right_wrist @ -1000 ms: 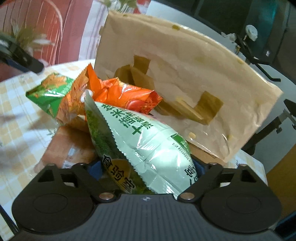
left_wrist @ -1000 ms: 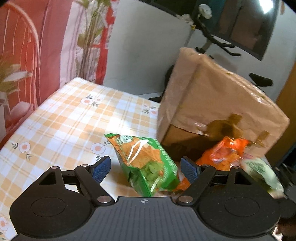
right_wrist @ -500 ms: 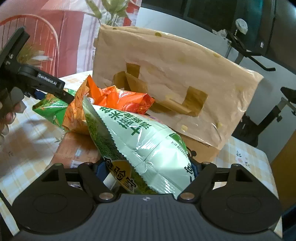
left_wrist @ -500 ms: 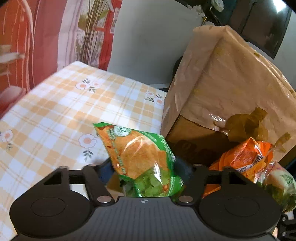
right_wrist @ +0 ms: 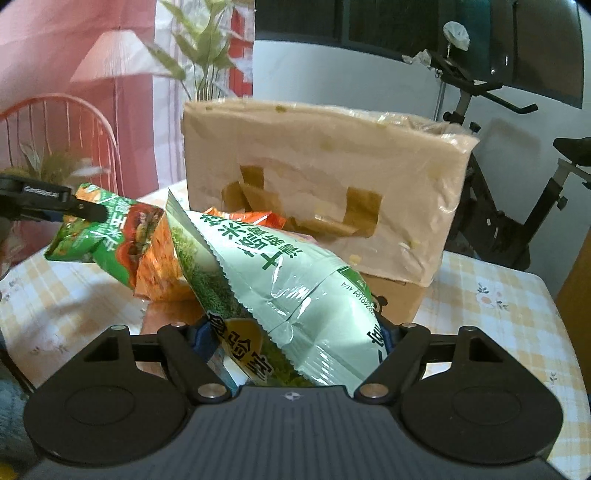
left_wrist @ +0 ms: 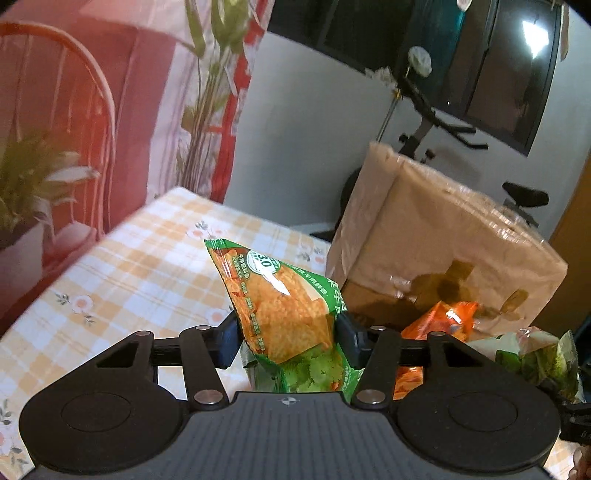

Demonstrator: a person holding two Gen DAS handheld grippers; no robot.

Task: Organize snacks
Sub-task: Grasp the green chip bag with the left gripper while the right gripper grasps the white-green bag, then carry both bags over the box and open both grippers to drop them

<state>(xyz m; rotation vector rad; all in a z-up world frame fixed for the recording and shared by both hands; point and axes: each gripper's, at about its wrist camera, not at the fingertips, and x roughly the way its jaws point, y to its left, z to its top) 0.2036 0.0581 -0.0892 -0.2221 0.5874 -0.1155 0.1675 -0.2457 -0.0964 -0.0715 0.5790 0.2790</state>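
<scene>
Above the table, each gripper clamped on 1 snack bag: left gripper on green-orange bag, right gripper on pale green bag.

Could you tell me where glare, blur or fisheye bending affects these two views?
Left wrist view: the curtain and cardboard box look softly smeared, a bright reflection glares in the window, and the table edge bows. Right wrist view: sharper, with sheen on the pale green snack bag; the exercise bike bends near the rim.

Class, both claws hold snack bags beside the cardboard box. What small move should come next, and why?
Probably lift the left claw and carry its green chip bag over the cardboard box. It is clamped firmly, the box stands just beyond, and its opening isn't visible here.
</scene>
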